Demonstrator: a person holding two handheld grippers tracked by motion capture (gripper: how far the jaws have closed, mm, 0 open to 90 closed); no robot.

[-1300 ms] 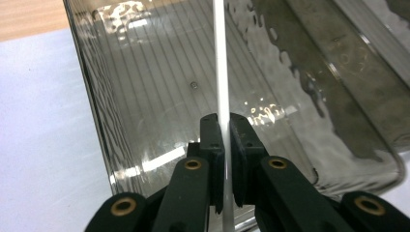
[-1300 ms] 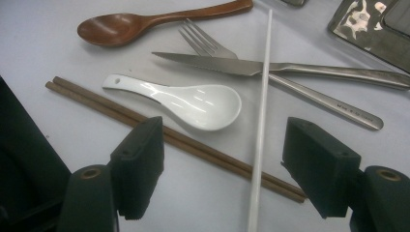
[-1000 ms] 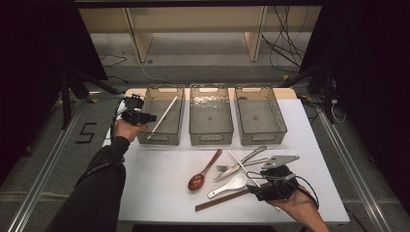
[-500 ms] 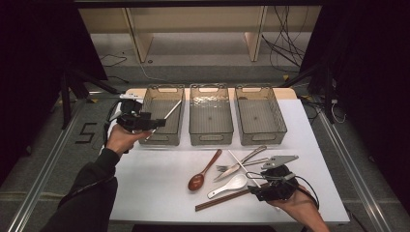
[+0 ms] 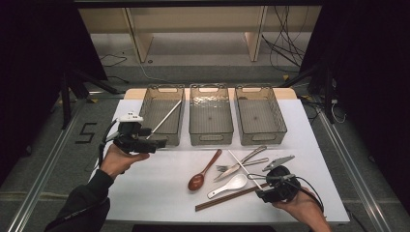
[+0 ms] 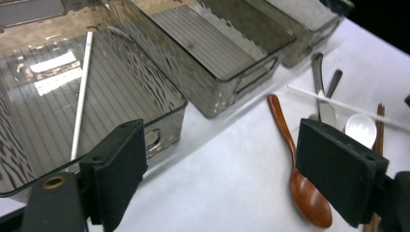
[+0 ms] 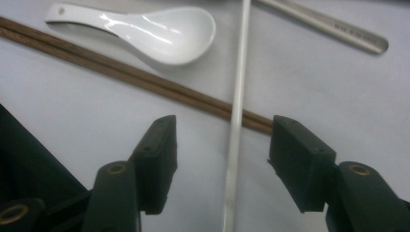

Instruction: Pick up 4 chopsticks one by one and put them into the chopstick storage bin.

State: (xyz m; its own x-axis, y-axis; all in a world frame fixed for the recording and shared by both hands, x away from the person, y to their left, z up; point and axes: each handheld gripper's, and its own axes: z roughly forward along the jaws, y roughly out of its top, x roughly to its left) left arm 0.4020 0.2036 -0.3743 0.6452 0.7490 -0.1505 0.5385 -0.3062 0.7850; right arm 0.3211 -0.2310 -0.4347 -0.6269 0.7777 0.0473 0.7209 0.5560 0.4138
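My left gripper (image 5: 155, 143) (image 6: 227, 164) hovers in front of the left clear bin (image 5: 147, 104) (image 6: 167, 121). Its jaws have just been opening and stand wide with nothing between them. A white chopstick (image 5: 167, 117) (image 6: 82, 92) lies slanted inside that bin. Near the table's front right, my right gripper (image 5: 261, 188) (image 7: 222, 154) points down over a second white chopstick (image 5: 243, 168) (image 7: 239, 96). Its jaws have just been closing. The stick runs between the pads without touching them. It lies across a pair of brown chopsticks (image 5: 227, 198) (image 7: 121, 72).
A white ceramic spoon (image 5: 229, 186) (image 7: 159, 31), a wooden spoon (image 5: 203, 171) (image 6: 290, 154), a fork and knife (image 5: 241, 164) and a metal utensil (image 5: 278, 162) lie clustered beside the right gripper. Two more clear bins (image 5: 210, 116) (image 5: 261, 116) stand behind them.
My left hand has pulled back from the left bin toward the table's near side and its jaws have opened. The white chopstick stays in the bin. The right hand has kept its place.
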